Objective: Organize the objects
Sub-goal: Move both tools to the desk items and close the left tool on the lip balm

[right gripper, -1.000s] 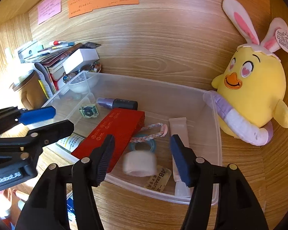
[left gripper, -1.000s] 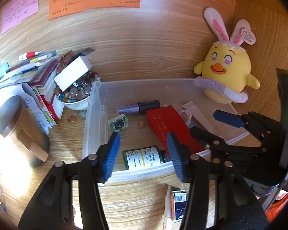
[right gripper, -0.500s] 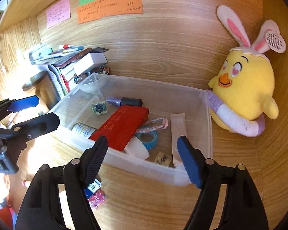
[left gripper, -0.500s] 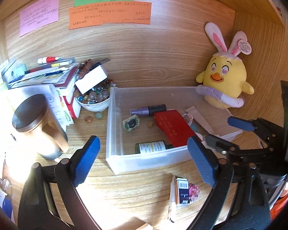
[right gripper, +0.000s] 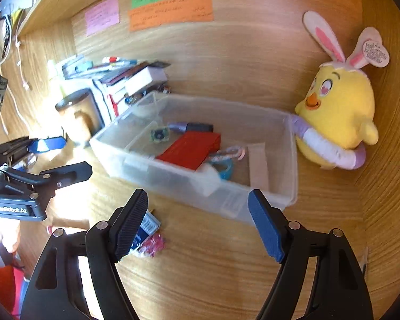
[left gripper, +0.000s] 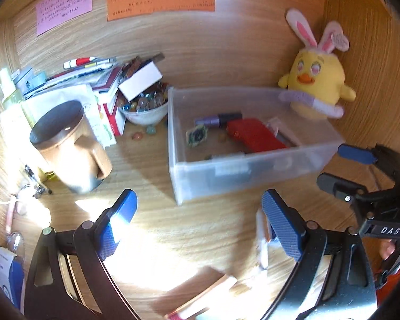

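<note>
Clear bin (right gripper: 280, 202) sits beyond both open grippers, touching neither.

Hard sunlight from the left blows out the wooden surface (left gripper: 152, 250) in glare; both fisheye views are motion-blurred, with dark, bent corners

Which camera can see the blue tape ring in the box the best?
The right wrist camera. It looks down into the clear box, so the blue tape ring shows beside the red case. In the left wrist camera the ring cannot be made out; the red case and the box's cloudy front wall cover that corner.
</note>
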